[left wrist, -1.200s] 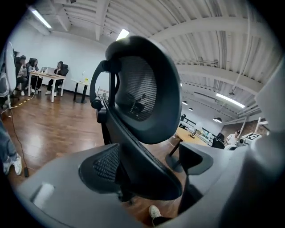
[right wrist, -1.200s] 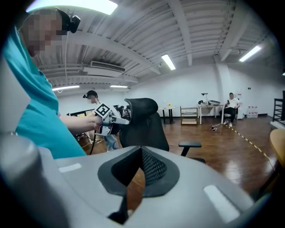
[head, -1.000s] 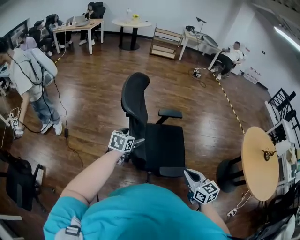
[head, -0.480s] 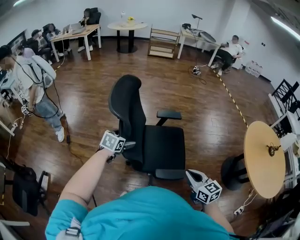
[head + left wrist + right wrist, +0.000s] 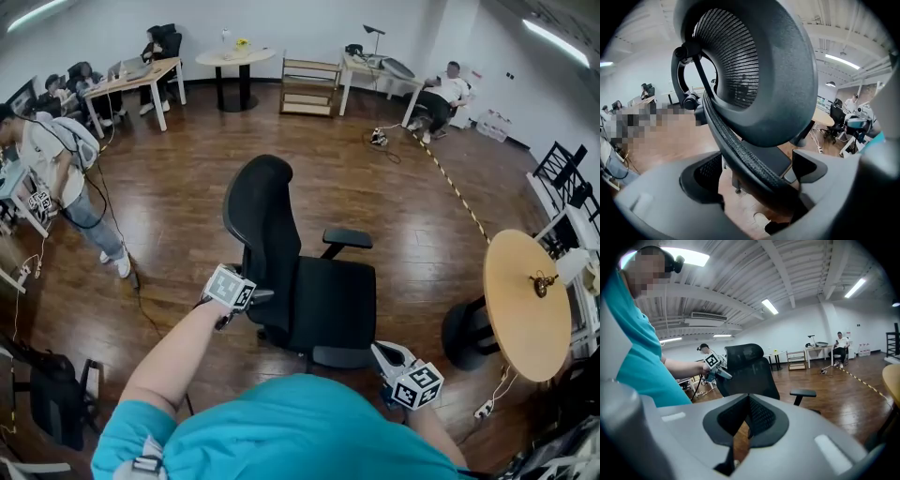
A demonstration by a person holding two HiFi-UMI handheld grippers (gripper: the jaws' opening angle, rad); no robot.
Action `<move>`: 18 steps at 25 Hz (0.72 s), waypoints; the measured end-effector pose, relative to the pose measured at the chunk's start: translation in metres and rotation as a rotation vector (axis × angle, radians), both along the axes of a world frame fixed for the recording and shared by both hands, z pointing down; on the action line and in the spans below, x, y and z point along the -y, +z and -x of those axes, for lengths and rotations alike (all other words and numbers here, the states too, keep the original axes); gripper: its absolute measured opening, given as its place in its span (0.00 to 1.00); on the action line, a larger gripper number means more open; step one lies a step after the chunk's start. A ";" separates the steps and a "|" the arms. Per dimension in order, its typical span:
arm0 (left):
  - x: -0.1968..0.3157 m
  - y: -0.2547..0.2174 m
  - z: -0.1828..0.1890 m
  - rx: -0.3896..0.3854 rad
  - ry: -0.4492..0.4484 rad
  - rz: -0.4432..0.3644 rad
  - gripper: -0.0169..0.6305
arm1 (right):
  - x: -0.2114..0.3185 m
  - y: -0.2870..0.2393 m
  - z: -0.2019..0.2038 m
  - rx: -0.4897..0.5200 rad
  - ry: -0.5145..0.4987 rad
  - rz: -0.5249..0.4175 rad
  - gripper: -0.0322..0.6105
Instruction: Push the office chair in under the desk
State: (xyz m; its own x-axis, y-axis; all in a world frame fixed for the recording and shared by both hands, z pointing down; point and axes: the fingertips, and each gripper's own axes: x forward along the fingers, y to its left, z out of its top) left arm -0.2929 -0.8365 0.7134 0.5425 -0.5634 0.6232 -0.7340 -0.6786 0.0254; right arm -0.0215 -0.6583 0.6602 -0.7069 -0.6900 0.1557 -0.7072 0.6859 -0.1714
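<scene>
A black office chair (image 5: 328, 295) stands on the wooden floor in the head view, its mesh backrest (image 5: 265, 220) to the left of the seat. My left gripper (image 5: 258, 294) is at the backrest's lower left edge. In the left gripper view the backrest's rim (image 5: 740, 154) runs between the wide-spread jaws of the left gripper (image 5: 757, 171), floor showing beside the left pad (image 5: 701, 177). These jaws have just been closing a little around that rim. My right gripper (image 5: 380, 350) hangs by the seat's near right corner, off the chair. Its pads (image 5: 759, 416) meet with nothing between them.
A round wooden table (image 5: 525, 314) stands at the right with a dark stool (image 5: 464, 336) beside it. People sit at desks (image 5: 131, 80) along the far wall, and one person (image 5: 52, 155) stands at the left. Cables trail over the floor (image 5: 141, 291).
My left gripper has slid a little left and down along the backrest's edge, and the chair has turned slightly with it. The right gripper stays beside the seat. The standing person has walked further left.
</scene>
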 end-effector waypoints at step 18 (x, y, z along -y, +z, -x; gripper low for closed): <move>-0.038 0.009 -0.133 -0.099 -0.101 -0.002 0.88 | -0.027 -0.013 -0.138 -0.050 -0.080 -0.036 0.05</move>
